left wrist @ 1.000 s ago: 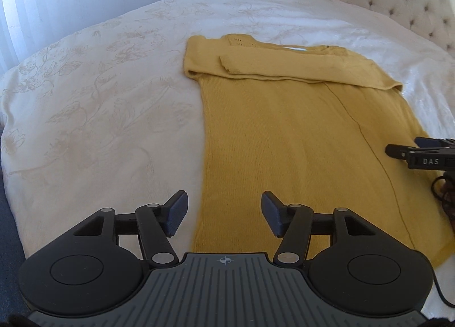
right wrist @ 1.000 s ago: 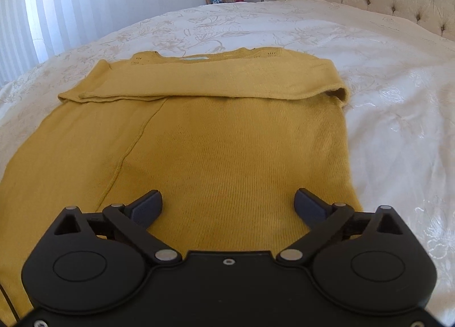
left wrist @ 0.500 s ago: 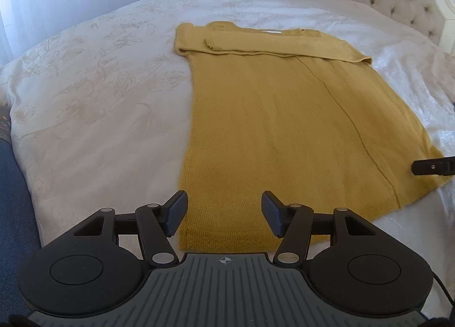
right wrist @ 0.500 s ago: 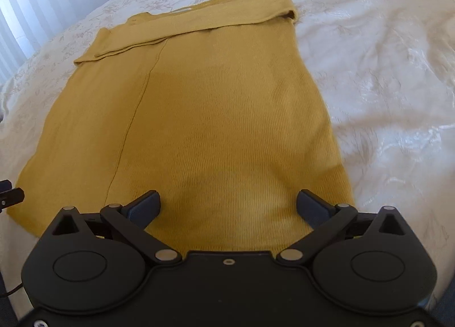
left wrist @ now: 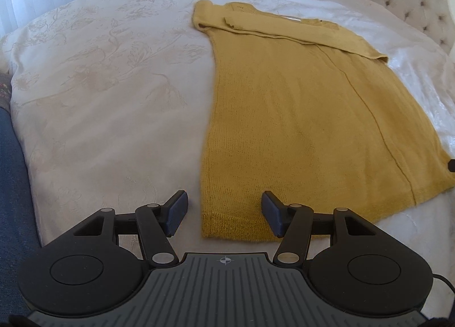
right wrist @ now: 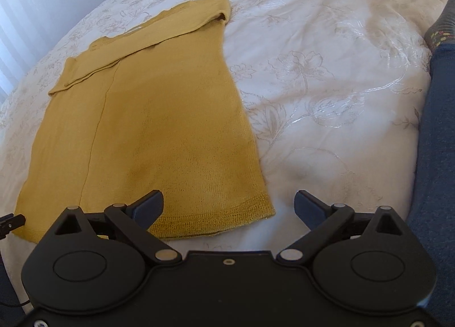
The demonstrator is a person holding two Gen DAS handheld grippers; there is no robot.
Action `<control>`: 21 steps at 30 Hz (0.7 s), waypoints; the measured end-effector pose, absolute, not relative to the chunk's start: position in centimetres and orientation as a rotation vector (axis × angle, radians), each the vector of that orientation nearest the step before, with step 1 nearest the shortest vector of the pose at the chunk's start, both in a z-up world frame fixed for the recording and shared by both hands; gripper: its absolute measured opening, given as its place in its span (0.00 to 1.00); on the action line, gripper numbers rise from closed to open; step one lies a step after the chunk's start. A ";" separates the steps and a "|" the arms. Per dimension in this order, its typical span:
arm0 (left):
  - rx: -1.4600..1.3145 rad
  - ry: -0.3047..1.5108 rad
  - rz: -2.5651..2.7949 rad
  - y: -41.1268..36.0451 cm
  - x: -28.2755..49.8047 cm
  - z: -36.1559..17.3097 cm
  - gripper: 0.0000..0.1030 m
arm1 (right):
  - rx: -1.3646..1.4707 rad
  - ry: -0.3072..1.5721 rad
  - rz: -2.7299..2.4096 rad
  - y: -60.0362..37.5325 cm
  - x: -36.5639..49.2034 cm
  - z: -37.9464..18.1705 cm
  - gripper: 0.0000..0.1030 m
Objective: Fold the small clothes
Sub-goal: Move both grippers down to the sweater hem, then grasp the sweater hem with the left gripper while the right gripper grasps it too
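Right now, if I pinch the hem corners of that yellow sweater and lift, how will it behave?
Probably floppy: the yellow sweater is a soft knit lying limp on the bedspread, so it should sag between the left gripper and right gripper. Its folded-over sleeves may slip open. It looks light.

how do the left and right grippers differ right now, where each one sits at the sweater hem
The left gripper frames the yellow sweater's left hem corner; the right gripper frames its right hem corner. The right's jaws are spread wider than the left's. Both are open, holding nothing.
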State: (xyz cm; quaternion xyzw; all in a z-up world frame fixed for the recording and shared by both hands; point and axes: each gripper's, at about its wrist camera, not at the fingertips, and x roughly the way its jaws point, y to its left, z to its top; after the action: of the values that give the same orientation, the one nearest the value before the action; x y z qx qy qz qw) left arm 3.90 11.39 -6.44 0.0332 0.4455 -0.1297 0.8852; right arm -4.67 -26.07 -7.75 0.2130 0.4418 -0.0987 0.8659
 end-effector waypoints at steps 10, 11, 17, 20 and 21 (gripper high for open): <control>0.037 0.959 -0.314 11.6 5.2 -7.4 0.69 | 0.425 0.952 -0.163 -25.9 -3.1 -9.5 0.92; 0.033 0.962 -0.316 11.6 5.3 -7.5 0.69 | 0.422 0.947 -0.154 -25.8 -3.0 -9.5 0.92; 0.047 0.965 -0.337 11.1 5.1 -7.5 0.69 | 0.458 0.919 -0.114 -25.9 -3.1 -9.6 0.92; 0.071 0.956 -0.359 10.9 4.5 -7.3 0.62 | 0.472 0.914 -0.096 -25.9 -3.2 -9.4 0.91; 0.076 0.953 -0.364 10.9 4.3 -7.3 0.59 | 0.472 0.914 -0.093 -25.9 -3.3 -9.4 0.87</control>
State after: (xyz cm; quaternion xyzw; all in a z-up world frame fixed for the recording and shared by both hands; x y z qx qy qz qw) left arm 4.32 10.88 -7.29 0.0365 0.4560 -0.1744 0.8720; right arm -3.31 -25.90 -9.35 0.2256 0.4371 -0.0445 0.8696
